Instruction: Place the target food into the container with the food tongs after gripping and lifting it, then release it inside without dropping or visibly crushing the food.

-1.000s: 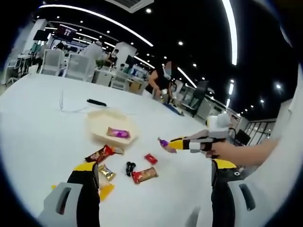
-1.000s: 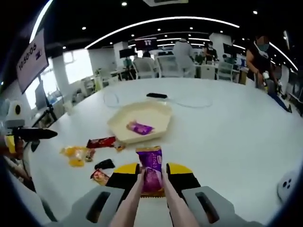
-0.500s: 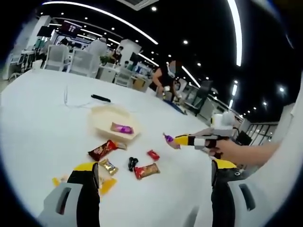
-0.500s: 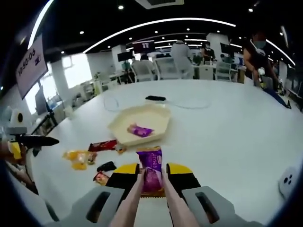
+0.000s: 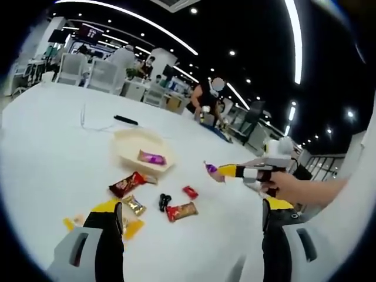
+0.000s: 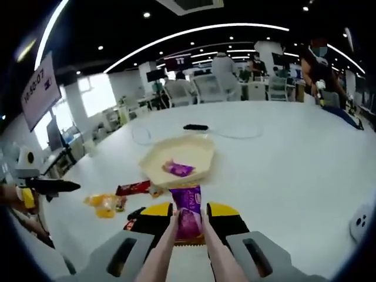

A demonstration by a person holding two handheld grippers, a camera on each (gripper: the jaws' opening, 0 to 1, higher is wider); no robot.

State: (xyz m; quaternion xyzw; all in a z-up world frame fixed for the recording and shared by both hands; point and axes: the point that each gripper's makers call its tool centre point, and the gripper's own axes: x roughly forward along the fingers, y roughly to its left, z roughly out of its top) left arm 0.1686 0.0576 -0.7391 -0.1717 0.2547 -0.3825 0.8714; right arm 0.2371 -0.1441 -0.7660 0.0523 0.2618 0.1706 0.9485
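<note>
— Where is the packet right now?

— Up in the air. The right tool [image 6: 188, 226] has its pale tongs [image 6: 207, 249] pinched together on a glossy purple foil snack packet [image 6: 186, 208], held off the white table [image 6: 294, 158]. The packet stands on end between the tong tips, its long axis pointing away along the tool.

— And the container?

— The shallow cream tray with angled sides [image 6: 154, 157] lies straight ahead of that tool, toward the far edge of the table. In the right gripper view it sits just beyond the packet's top edge. One small purple wrapped sweet [image 6: 177, 169] already lies inside it.

— So the move is forward?

— I'd judge forward and down, along the packet's own long axis. The right tool is the one lined up with the tray; the left tool [image 5: 187, 235] hangs back with its jaws wide apart, holding nothing.

— What's scattered in between?

— Crinkly wrapped things on the near side of the tray: a long red-brown bar wrapper [image 5: 124, 184], a gold foil sweet [image 5: 134, 205], a small red sweet [image 5: 189, 191], an orange-red bar packet [image 5: 180, 211], a black piece [image 5: 162, 202] and yellow wrappers [image 5: 131, 230].

— Will the foil slip?

— It looks slick and thin, so I'd guess a light grip could let it slide, though it looks undented.
</note>
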